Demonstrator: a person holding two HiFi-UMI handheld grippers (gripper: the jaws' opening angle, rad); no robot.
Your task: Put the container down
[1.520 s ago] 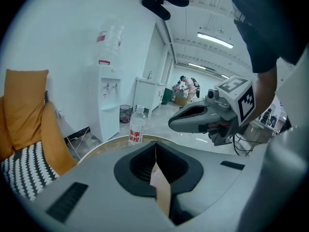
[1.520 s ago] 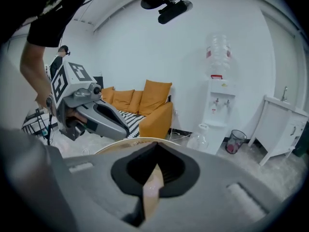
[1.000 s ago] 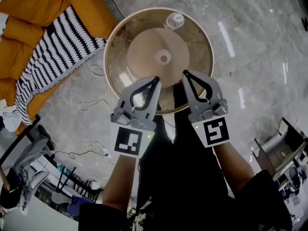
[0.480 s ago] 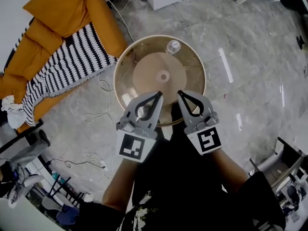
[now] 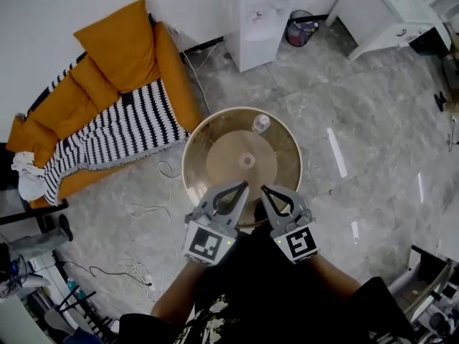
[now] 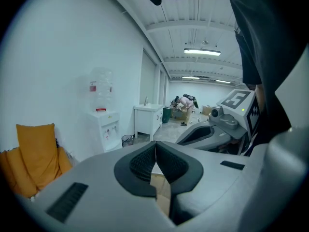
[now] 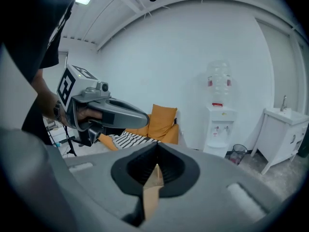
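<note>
A small clear container with a pale lid stands on the far side of the round glass-topped table. Both grippers hang side by side over the table's near edge, well apart from the container. My left gripper is shut, its pads meeting with nothing between them. My right gripper is shut and empty as well. In each gripper view the other gripper shows beside it, and the container is out of sight in both.
An orange sofa with a striped blanket stands left of the table. A water dispenser, a waste bin and a white desk line the far wall. Cables lie on the marble floor.
Both grippers and the head camera have risen; the table now looks smaller and farther below, and more of the room shows. Both grippers stayed shut and the container stayed put.
</note>
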